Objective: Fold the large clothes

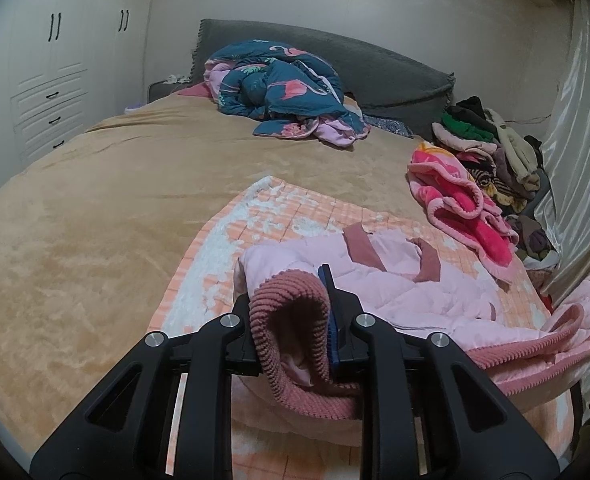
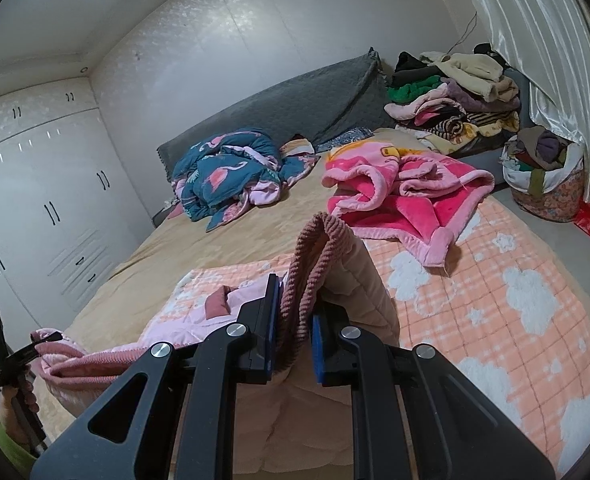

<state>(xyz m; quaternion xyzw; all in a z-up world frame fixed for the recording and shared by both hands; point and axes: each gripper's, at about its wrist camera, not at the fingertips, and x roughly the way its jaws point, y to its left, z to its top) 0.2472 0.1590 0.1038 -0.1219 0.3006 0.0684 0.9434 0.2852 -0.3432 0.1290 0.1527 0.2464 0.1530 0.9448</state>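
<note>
A light pink quilted jacket [image 1: 407, 280] with a dusty-pink ribbed hem lies on an orange checked blanket [image 1: 295, 212] near the bed's front edge. My left gripper [image 1: 291, 320] is shut on the ribbed hem [image 1: 291, 292] at one corner. My right gripper [image 2: 295, 312] is shut on the ribbed hem [image 2: 315, 248] at the other corner and holds it lifted. The hem stretches between the two grippers. The left gripper also shows at the far left of the right wrist view [image 2: 35, 350], and the jacket body [image 2: 251, 304] lies behind the fingers.
A bright pink fleece blanket [image 2: 407, 192] lies on the orange blanket's far side. A blue flamingo quilt [image 2: 231, 172] is bunched by the grey headboard [image 2: 315, 96]. A pile of clothes [image 2: 455, 92] and a full laundry basket [image 2: 543, 176] stand at the right by the curtain. White wardrobes [image 2: 35, 200] line the left.
</note>
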